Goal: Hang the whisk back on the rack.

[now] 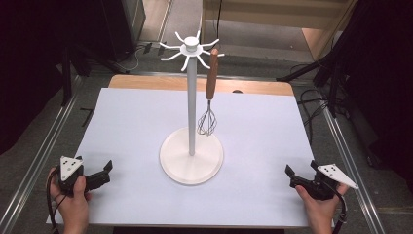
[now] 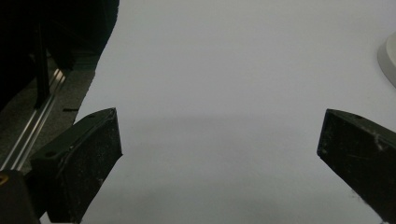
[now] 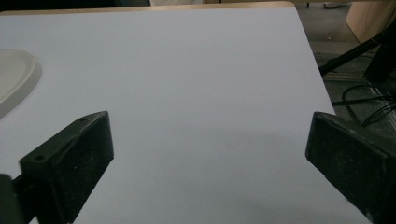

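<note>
I see a white-topped bench [image 1: 136, 126] spread across the scene. At its middle stands a white stand [image 1: 191, 112] with a round base and hooked arms on top. A whisk [image 1: 208, 105] with a brown handle hangs from one arm, its wire head just above the base. My left tool [image 1: 104, 171] rests at the near left corner, jaws wide apart and holding nothing. My right tool [image 1: 291, 174] rests at the near right corner, jaws likewise apart. The whisk hangs between them, well apart from both.
</note>
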Demonstrator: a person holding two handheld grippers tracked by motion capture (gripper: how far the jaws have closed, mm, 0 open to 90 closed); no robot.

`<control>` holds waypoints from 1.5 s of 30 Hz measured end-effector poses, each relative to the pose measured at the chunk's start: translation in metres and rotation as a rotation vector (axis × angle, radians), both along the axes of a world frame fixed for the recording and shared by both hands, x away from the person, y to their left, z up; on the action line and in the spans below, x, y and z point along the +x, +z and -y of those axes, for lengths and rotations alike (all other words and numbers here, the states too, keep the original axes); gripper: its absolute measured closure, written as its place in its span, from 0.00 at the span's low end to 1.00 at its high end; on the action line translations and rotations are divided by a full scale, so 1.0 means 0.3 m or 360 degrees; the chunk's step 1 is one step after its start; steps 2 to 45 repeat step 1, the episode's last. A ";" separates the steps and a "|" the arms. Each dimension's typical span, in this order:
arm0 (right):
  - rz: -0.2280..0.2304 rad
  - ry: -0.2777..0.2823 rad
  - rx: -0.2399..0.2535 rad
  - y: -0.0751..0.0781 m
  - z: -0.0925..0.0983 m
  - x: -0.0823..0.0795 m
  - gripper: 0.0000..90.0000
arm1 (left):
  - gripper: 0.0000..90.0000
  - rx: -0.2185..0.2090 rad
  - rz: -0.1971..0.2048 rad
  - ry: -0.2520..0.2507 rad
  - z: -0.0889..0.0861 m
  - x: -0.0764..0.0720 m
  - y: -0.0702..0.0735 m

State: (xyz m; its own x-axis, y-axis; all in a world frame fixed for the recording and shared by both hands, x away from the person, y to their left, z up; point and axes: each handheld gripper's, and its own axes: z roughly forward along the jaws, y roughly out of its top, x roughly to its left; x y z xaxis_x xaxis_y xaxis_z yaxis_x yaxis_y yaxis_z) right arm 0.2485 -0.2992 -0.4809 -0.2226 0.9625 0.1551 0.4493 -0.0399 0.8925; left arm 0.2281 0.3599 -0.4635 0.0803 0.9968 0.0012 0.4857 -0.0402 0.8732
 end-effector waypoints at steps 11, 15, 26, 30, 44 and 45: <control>0.0000 0.0000 0.0000 0.000 0.000 0.000 0.04 | 0.00 -0.0002 0.0003 0.0000 0.000 -0.001 0.000; 0.0000 0.0000 0.0000 0.000 0.000 0.000 0.04 | 0.00 -0.0002 0.0003 0.0000 0.000 -0.001 0.000; 0.0000 0.0000 0.0000 0.000 0.000 0.000 0.04 | 0.00 -0.0002 0.0003 0.0000 0.000 -0.001 0.000; 0.0000 0.0000 0.0000 0.000 0.000 0.000 0.04 | 0.00 -0.0002 0.0003 0.0000 0.000 -0.001 0.000; 0.0000 0.0000 0.0000 0.000 0.000 0.000 0.04 | 0.00 -0.0002 0.0003 0.0000 0.000 -0.001 0.000; 0.0000 0.0000 0.0000 0.000 0.000 0.000 0.04 | 0.00 -0.0002 0.0003 0.0000 0.000 -0.001 0.000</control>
